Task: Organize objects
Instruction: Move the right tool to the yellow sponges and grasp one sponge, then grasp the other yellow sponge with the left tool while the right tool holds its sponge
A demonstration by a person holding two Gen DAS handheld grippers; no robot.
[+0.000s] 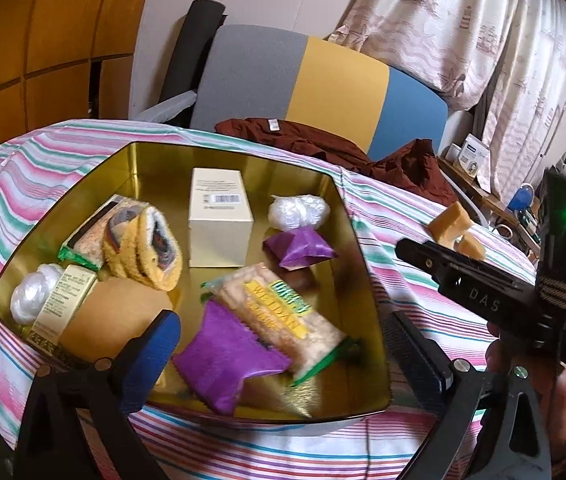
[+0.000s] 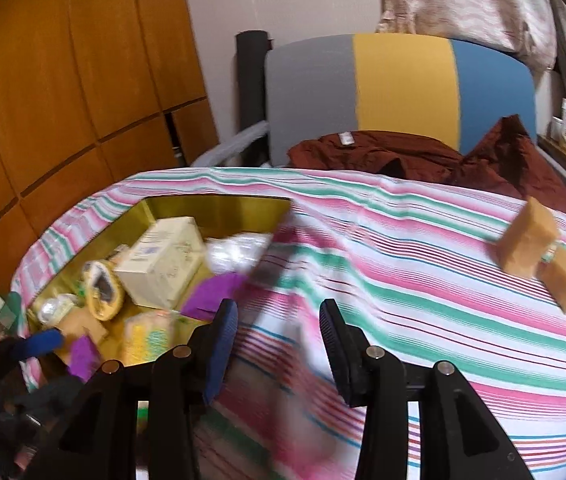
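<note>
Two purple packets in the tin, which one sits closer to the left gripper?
The larger purple packet at the tin's near edge, overlapping the cracker pack. The smaller purple packet lies farther back, below the white plastic bundle.

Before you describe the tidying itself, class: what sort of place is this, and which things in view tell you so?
Probably a bedroom or living room at home: wooden wardrobe doors, patterned curtains, and a striped cloth bearing a gold tin of household odds and ends.

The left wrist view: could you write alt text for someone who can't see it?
An open gold metal tin on a pink-and-green striped cloth holds snack packets, two purple pouches, a cream cardboard box and a rolled yellow towel. The open left claw hovers over its near edge; two tan blocks lie outside.
</note>
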